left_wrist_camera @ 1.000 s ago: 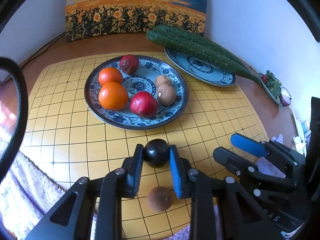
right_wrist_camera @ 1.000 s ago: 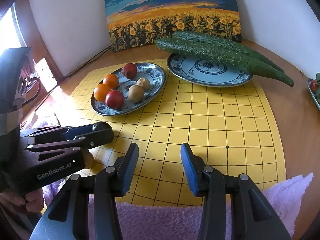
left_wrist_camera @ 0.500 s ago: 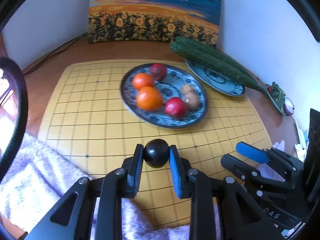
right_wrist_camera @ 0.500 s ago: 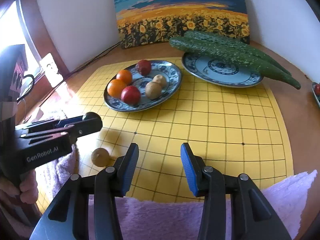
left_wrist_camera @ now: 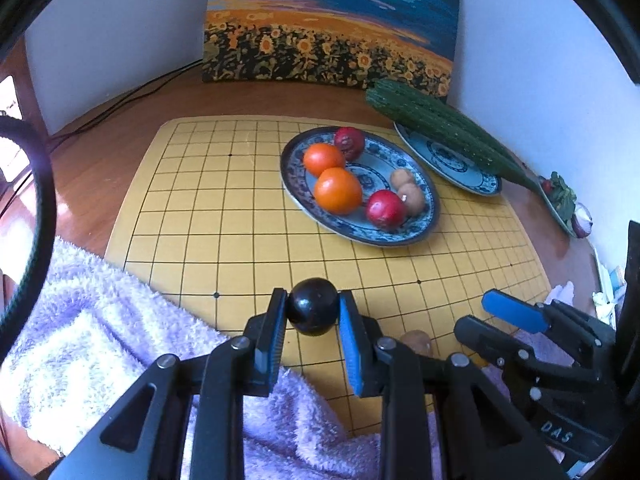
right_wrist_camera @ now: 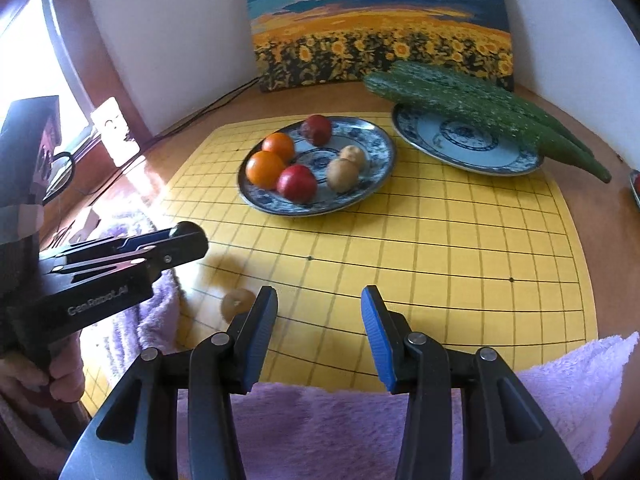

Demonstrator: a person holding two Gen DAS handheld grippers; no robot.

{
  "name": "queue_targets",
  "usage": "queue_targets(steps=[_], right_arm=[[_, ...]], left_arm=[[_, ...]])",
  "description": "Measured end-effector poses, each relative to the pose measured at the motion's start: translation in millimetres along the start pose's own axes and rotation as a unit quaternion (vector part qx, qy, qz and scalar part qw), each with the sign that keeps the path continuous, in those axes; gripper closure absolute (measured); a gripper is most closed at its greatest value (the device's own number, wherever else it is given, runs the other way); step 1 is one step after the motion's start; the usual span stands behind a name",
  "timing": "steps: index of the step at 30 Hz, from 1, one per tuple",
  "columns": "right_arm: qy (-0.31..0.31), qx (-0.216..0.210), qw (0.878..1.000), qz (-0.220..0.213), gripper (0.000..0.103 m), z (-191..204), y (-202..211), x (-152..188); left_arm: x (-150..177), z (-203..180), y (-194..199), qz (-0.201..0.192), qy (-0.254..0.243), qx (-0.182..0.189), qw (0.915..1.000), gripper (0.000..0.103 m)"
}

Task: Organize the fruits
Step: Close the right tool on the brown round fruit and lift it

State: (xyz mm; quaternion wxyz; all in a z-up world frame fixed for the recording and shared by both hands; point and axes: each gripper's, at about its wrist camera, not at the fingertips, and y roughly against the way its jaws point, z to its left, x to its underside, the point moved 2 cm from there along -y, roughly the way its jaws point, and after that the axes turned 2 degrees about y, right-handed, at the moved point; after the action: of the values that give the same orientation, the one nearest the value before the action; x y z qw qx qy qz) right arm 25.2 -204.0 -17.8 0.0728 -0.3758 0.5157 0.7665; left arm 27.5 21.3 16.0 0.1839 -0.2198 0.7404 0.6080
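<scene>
Dark fruit (left_wrist_camera: 312, 306): clamped in left gripper (left_wrist_camera: 312, 318), above yellow board (left_wrist_camera: 224, 208).
Right gripper (right_wrist_camera: 319, 320): parted, empty.
Brown fruit (right_wrist_camera: 238, 303): on board, possibly a longan.
Plate (left_wrist_camera: 430, 222): oranges, red fruits.

A glossy black fruit (left_wrist_camera: 312, 306) is seen between blue-padded fingers (left_wrist_camera: 353, 347). Oranges (left_wrist_camera: 338, 196) and red fruits (left_wrist_camera: 386, 209) are carried on a blue-and-white patterned plate (left_wrist_camera: 433, 216) (floral rim), over a yellow mat (left_wrist_camera: 224, 216) gridded in black.

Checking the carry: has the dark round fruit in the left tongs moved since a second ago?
Yes. The dark fruit, gripped by the left tongs, has drifted leftward away from the fruit plate, toward the purple towel.
</scene>
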Motion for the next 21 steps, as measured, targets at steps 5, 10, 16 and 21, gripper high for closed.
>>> queue_targets(steps=[5, 10, 16, 21], right_arm=[[0.009, -0.024, 1.0, -0.001, 0.058, 12, 1, 1], [0.028, -0.031, 0.999, 0.0, 0.058, 25, 0, 4], [0.043, -0.046, 0.998, 0.009, 0.058, 39, -9, 6], [0.051, -0.048, 0.997, 0.013, 0.063, 45, -15, 8]], left_arm=[[2, 8, 3, -0.003, 0.011, 0.0, 0.9999, 0.076], [4, 15, 5, -0.005, 0.018, -0.002, 0.9998, 0.076], [4, 18, 6, -0.006, 0.022, -0.002, 0.9997, 0.076], [4, 20, 6, -0.005, 0.025, -0.002, 0.9997, 0.076]])
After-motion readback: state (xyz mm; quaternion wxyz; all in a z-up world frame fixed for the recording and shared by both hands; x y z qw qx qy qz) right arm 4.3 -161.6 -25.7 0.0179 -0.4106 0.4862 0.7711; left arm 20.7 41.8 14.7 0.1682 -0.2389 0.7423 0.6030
